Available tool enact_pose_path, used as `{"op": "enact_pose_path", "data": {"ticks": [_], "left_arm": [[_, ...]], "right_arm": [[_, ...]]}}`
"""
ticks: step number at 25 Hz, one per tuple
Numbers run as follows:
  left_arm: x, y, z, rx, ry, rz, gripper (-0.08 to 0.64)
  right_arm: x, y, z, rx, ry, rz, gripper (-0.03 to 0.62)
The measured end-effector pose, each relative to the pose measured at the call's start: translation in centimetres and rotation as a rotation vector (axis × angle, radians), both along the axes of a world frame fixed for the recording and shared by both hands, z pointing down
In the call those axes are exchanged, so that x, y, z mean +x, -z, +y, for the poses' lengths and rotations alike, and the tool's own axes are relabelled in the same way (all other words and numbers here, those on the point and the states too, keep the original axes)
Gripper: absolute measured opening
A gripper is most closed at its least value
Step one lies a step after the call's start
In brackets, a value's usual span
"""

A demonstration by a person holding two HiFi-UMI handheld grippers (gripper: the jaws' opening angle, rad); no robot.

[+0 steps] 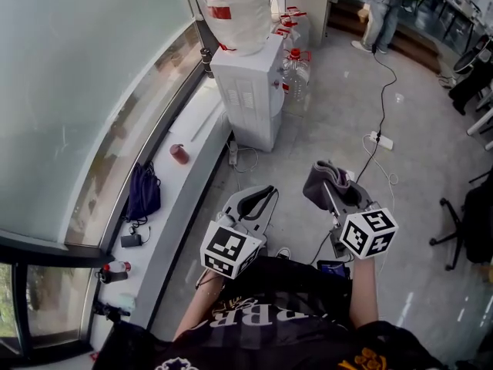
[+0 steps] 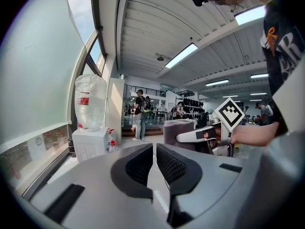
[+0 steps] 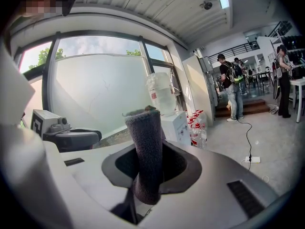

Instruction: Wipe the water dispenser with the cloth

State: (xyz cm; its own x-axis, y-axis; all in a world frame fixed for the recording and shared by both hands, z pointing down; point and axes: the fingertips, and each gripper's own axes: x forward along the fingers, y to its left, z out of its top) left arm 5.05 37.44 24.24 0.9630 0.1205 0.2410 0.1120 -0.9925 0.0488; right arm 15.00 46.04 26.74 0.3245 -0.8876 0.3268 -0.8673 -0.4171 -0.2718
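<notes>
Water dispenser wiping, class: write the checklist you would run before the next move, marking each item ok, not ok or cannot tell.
1. Cloth clamped in the right gripper: ok.
2. Left gripper free, nothing between its jaws: ok.
3. Cloth touching the water dispenser: not ok, the dispenser stands ahead, apart from it.
4. Floor path free: not ok, a power strip and cable lie to the right.
5. Cloth damp: cannot tell.

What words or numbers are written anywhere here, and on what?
Nothing reads clearly.
Red label on the dispenser's bottle: too blurred.
Gold lettering on the person's shirt: partly cut off, unreadable.
Marker cubes: black-and-white squares only, no words.
</notes>
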Motion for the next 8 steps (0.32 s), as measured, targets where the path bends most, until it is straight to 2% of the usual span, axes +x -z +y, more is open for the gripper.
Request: {"op": "enact_pose_path", "data": {"ticks": [8], "left_arm": [[0.70, 0.06, 0.19, 0.004, -0.015, 0.019, 0.037]], "right_arm": [[0.71, 0.09, 0.44, -0.006, -0.013, 0.017, 0.103]]}}
